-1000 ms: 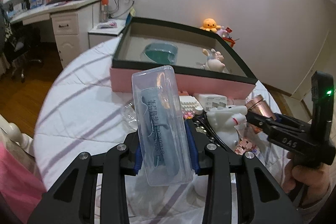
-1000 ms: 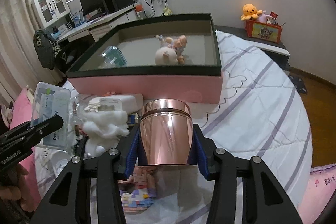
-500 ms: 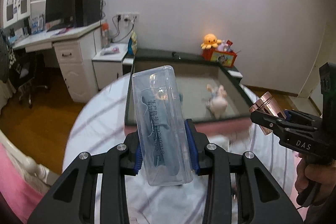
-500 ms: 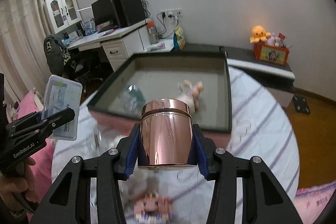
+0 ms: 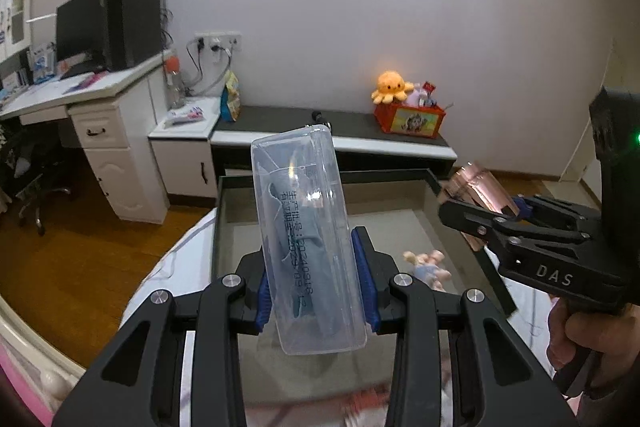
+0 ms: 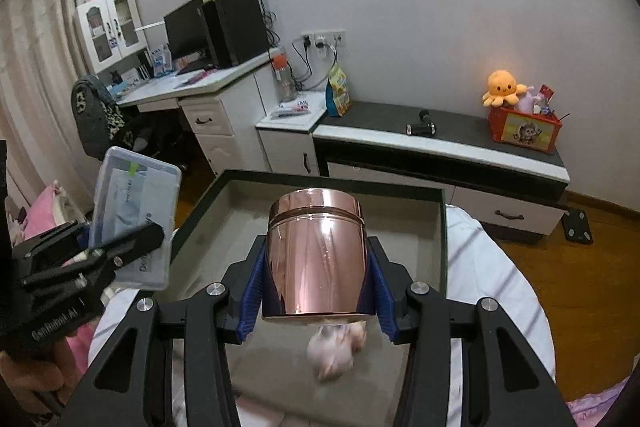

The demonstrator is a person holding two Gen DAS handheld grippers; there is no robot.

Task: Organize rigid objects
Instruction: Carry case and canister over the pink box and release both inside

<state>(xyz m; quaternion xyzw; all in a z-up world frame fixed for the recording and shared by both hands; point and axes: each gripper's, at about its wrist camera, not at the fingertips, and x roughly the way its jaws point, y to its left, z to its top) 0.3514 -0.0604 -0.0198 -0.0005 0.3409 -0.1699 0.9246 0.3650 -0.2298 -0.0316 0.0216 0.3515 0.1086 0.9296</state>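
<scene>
My left gripper (image 5: 316,275) is shut on a clear plastic case (image 5: 306,239) with a grey-blue cloth inside; the case stands upright between the blue pads. My right gripper (image 6: 316,291) is shut on a shiny rose-gold tin (image 6: 316,255). Both hang above the open box (image 6: 443,227) with a dark rim and grey floor. A small pink-white toy figure (image 6: 336,345) lies on the box floor, seen blurred under the tin, and the same toy figure (image 5: 426,265) shows in the left wrist view. The other gripper shows at each view's side: the right gripper (image 5: 476,211) with its tin (image 5: 478,187), the left gripper (image 6: 124,251) with its case (image 6: 134,211).
The box sits on a round table with a white striped cloth (image 6: 496,283). Behind stand a low black-topped cabinet (image 6: 440,143), a white desk (image 6: 208,87) with a monitor, and a red toy box (image 6: 524,127) with an orange plush. A person's hand (image 5: 592,331) grips the right tool.
Both grippers rose and moved forward from over the cluttered table front to above the box interior. The loose items near the table front dropped out of view. Grips unchanged.
</scene>
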